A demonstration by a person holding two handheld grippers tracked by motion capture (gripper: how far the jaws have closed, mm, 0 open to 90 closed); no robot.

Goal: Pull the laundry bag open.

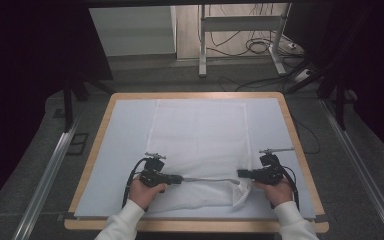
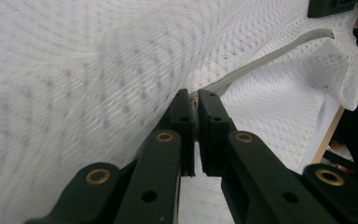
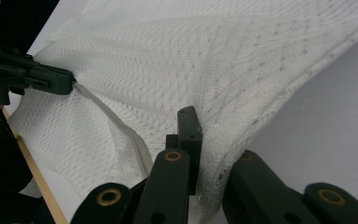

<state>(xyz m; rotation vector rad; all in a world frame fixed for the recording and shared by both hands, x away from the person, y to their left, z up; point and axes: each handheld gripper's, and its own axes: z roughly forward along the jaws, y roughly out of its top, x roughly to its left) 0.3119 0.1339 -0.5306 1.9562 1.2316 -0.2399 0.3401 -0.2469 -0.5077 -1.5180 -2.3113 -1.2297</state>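
While the wooden-rimmed table with its pale sheet top (image 1: 125,150) carries everything here, the largest thing on it is a white mesh laundry bag with a grey zipper band (image 1: 200,135), spread flat across the middle and reaching toward the far edge. Its near end is lifted and creased, and the grey zipper band (image 1: 207,179) runs level between the two hands.

The left gripper (image 1: 179,179) lies at the left end of that band. In the left gripper view its two black jaws are pressed together on a small metal piece at the zipper's end (image 2: 194,101), with the mesh (image 2: 74,84) billowing up to the left and the band (image 2: 279,51) running away to the upper right.

The right gripper (image 1: 241,173) sits at the bag's near right corner, where the cloth bunches into a fold (image 1: 241,192). In the right gripper view its jaws pinch a thick fold of the mesh (image 3: 219,154), the cloth wrapping over one jaw; the other gripper (image 3: 51,79) shows farther off, at the zipper's far end.
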